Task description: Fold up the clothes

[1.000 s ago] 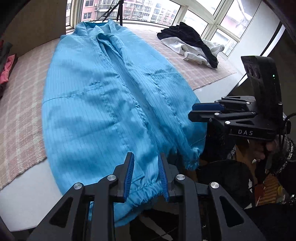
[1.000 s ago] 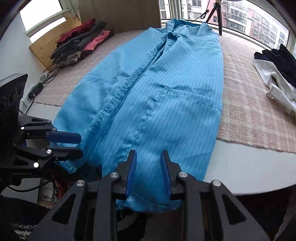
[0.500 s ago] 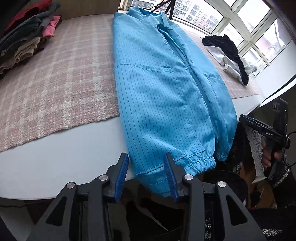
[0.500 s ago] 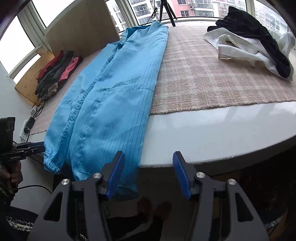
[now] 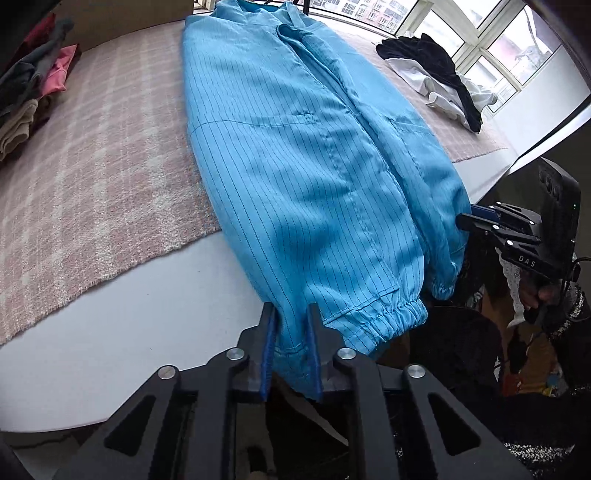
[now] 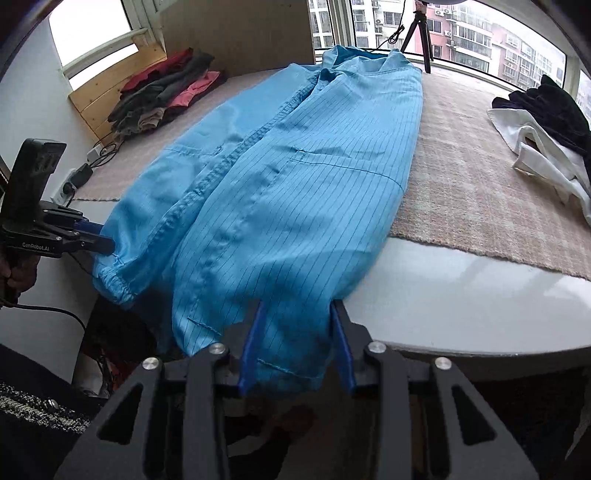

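A long blue pinstriped garment (image 5: 295,166) lies lengthwise on the pink mat, its elastic hem hanging over the near table edge. My left gripper (image 5: 290,354) is shut on the hem's left corner, with fabric pinched between its blue pads. From the right wrist view, the left gripper (image 6: 99,240) bites the garment's (image 6: 295,184) left edge. My right gripper (image 6: 295,350) straddles the hem's right corner. Its jaws are closing, with fabric hanging between pads that still stand apart. In the left wrist view the right gripper (image 5: 469,219) sits at the garment's right edge.
A pink checked mat (image 5: 92,166) covers the white table (image 5: 147,314). A heap of black and white clothes (image 6: 546,122) lies at the right. Folded clothes (image 6: 166,92) are stacked at the far left. A tripod (image 6: 417,33) stands by the window, and a power strip (image 6: 74,181) at the left edge.
The left gripper's jaws closed on the hem corner that lay between them. The right gripper shifted left from the bare table edge onto the hem's right corner, and its jaws narrowed.
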Demonstrator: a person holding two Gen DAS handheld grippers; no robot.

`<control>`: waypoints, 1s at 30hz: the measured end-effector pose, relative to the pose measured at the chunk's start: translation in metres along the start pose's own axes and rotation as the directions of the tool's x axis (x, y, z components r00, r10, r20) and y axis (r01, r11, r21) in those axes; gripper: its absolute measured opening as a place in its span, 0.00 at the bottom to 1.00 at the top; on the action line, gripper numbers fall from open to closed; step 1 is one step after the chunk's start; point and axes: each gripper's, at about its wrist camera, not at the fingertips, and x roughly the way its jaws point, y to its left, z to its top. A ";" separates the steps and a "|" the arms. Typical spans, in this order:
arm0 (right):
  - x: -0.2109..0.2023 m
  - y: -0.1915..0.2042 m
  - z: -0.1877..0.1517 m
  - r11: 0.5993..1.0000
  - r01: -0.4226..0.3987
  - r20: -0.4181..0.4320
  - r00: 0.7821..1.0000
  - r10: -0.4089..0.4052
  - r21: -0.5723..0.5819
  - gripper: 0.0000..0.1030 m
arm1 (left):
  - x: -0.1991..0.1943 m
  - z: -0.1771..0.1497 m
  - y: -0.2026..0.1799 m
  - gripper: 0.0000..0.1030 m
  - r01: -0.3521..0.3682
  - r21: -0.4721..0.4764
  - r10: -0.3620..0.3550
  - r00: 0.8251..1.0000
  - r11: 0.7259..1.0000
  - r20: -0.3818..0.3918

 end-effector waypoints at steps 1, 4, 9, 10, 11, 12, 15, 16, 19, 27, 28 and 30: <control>0.000 -0.003 0.001 1.000 -0.012 -0.007 1.000 0.012 0.016 0.15 | 0.000 0.001 0.002 0.04 0.027 -0.006 -0.027 1.000 1.000 -0.010; -0.005 -0.012 0.007 0.992 -0.087 -0.010 0.996 0.088 0.096 0.05 | -0.007 0.005 0.004 0.03 0.082 -0.007 -0.082 0.997 0.997 -0.014; -0.025 -0.022 0.026 0.942 -0.213 0.041 0.977 0.209 0.258 0.04 | -0.037 0.026 0.002 0.02 0.212 -0.016 -0.212 0.977 0.977 0.020; -0.030 -0.021 0.033 0.934 -0.229 0.053 0.973 0.223 0.275 0.04 | -0.043 0.032 0.002 0.02 0.242 -0.017 -0.242 0.970 0.970 0.029; -0.035 -0.020 0.039 0.925 -0.245 0.065 0.969 0.237 0.291 0.04 | -0.048 0.039 0.001 0.02 0.270 -0.016 -0.270 0.962 0.963 0.037; -0.039 -0.019 0.046 0.916 -0.262 0.075 0.965 0.251 0.305 0.04 | -0.052 0.048 0.002 0.02 0.292 -0.019 -0.291 0.956 0.956 0.046; -0.047 -0.021 0.075 0.890 -0.302 0.106 0.953 0.282 0.341 0.04 | -0.063 0.084 0.011 0.02 0.344 -0.037 -0.341 0.938 0.938 0.069; -0.048 -0.023 0.086 0.879 -0.316 0.115 0.949 0.295 0.357 0.04 | -0.067 0.098 0.015 0.02 0.352 -0.038 -0.349 0.934 0.935 0.080; -0.043 -0.040 0.127 0.841 -0.362 0.138 0.932 0.335 0.402 0.04 | -0.070 0.145 0.025 0.02 0.304 -0.031 -0.298 0.946 0.952 0.125; 0.071 -0.118 0.221 0.826 -0.230 -0.097 0.942 0.323 0.515 0.05 | 0.039 0.250 0.085 0.09 0.086 -0.185 -0.092 0.996 0.979 -0.023; 0.090 -0.128 0.223 0.817 -0.215 -0.150 0.927 0.343 0.535 0.08 | 0.053 0.254 0.093 0.09 0.073 -0.225 -0.089 0.994 0.972 -0.062; 0.094 -0.140 0.224 0.809 -0.228 -0.167 0.914 0.369 0.542 0.09 | 0.057 0.253 0.105 0.13 0.128 -0.301 -0.150 0.987 0.945 -0.050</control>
